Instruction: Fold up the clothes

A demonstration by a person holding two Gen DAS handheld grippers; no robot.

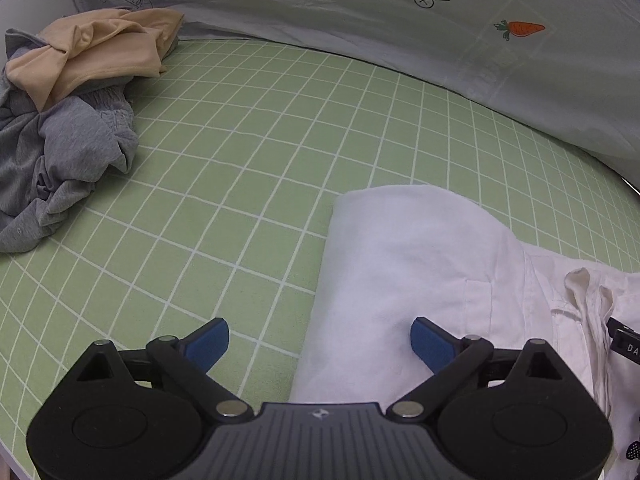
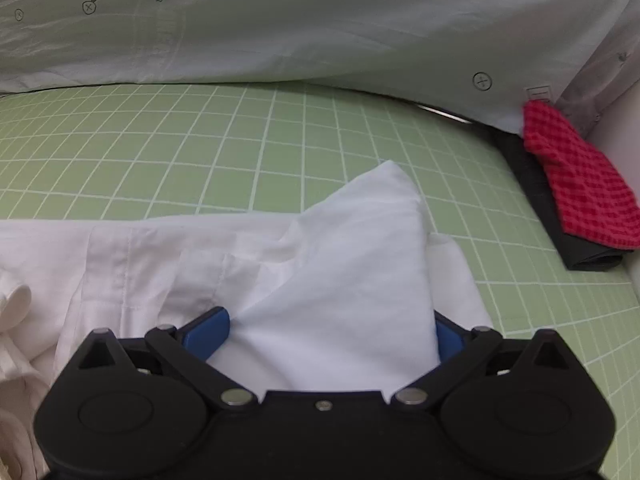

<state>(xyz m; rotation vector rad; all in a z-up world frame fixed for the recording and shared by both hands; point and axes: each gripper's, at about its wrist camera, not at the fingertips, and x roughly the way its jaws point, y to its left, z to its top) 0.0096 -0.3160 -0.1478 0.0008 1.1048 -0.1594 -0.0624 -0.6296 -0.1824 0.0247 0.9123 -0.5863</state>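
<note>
While we held both grippers low over the green grid mat [image 1: 248,168], the white shirt [image 1: 420,264] lay along the near edge, partly folded: its left side was turned in to a clean straight fold line, but a flap on the right stood up in a peak, not flat. Left gripper [image 1: 320,346] had its jaws spread wide, holding nothing, one pad over bare mat and the other over the shirt's folded edge. Right gripper [image 2: 326,334] also had its jaws wide apart, with the raised white flap sitting between the blue pads; we couldn't tell if the pads touched the cloth, and it didn't look clamped. So our read: the shirt was mid-fold, with one side in and the right flap needing to lie flat. A crumpled grey garment [image 1: 60,152] and a beige garment [image 1: 92,48] sat piled at the far left corner, unfolded. At the far right edge, a red checked cloth [image 2: 580,184] lay folded on a dark folded piece [image 2: 560,232].
</note>
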